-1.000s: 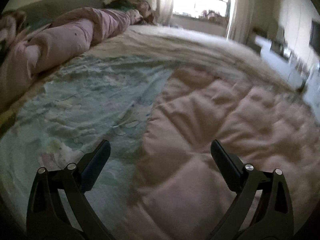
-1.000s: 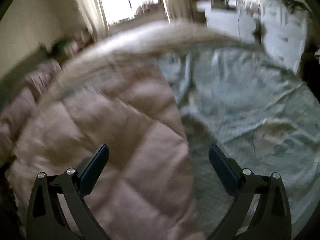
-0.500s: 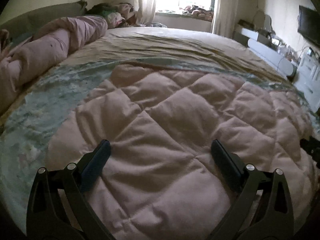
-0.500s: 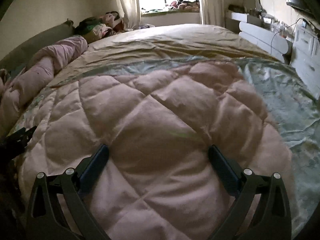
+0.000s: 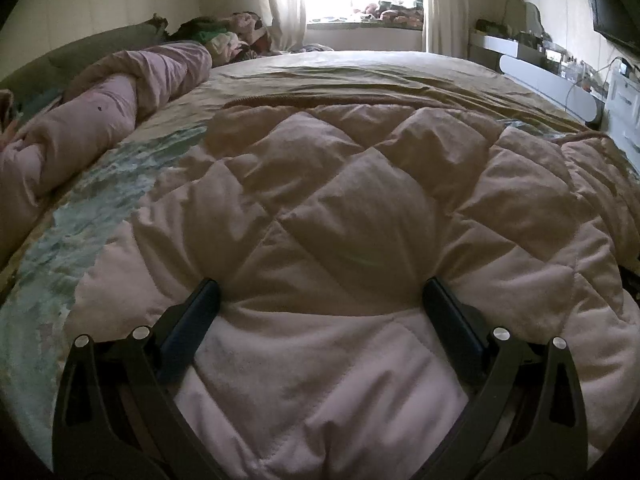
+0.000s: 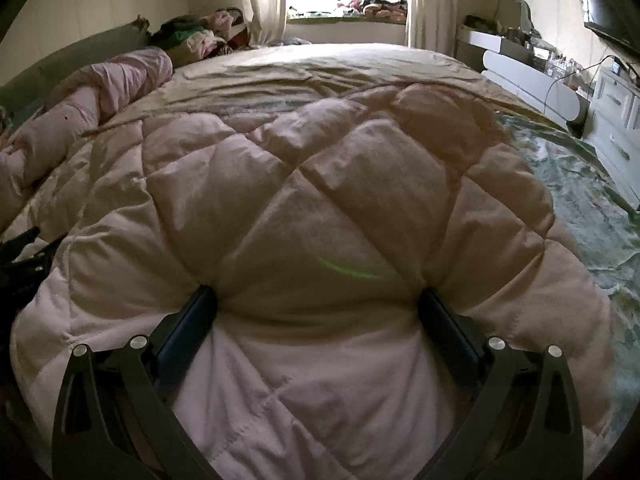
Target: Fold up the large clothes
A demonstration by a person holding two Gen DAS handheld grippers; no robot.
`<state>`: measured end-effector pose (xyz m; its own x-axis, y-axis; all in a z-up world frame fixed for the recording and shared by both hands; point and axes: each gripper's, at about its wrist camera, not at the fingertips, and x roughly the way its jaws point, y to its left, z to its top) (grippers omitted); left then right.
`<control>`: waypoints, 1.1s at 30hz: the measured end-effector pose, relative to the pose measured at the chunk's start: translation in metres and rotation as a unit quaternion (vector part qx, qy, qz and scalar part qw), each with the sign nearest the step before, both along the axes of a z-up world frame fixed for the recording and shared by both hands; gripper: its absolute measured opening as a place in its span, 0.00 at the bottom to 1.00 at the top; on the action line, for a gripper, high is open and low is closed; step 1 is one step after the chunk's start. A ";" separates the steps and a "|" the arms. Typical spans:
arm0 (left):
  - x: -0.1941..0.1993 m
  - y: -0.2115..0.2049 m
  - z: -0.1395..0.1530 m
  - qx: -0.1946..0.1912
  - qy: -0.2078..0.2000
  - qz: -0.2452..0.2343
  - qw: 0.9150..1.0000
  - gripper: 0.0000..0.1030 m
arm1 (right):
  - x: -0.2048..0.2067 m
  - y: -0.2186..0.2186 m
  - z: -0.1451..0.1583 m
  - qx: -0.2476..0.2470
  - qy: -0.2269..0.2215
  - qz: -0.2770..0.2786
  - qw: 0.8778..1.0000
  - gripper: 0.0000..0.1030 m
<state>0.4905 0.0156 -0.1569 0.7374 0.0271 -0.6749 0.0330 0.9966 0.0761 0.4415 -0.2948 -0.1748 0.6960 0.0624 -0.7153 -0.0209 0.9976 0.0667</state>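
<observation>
Both the left gripper (image 5: 320,300) and right gripper (image 6: 316,304) had their jaws spread wide, grasping nothing, pressed down into the pink quilted garment (image 5: 360,208) that lay bunched between and ahead of each pair on the bed (image 6: 328,64). The puffy fabric could slip or spring back if pinched too shallowly. Beyond the jaws, bare bedspread left ample room; its far edge lay well ahead.
</observation>
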 end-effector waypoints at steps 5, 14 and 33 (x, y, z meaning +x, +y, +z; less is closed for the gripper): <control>-0.024 0.002 0.023 -0.014 -0.022 -0.001 1.000 0.91 | -0.026 -0.006 0.033 0.050 -0.034 -0.010 0.998 0.96; -0.039 -0.009 0.011 -0.015 -0.024 -0.001 1.000 0.91 | -0.035 0.021 0.014 -0.002 -0.038 0.005 0.999 0.96; -0.201 -0.008 0.074 -0.025 -0.083 -0.004 0.996 0.91 | -0.196 0.033 0.074 0.010 -0.085 -0.022 0.996 0.96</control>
<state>0.2900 0.0075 -0.0829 0.8392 -0.0095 -0.5437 0.0313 0.9990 0.0308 0.2454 -0.2622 -0.1010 0.8093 0.0415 -0.5859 0.0107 0.9963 0.0854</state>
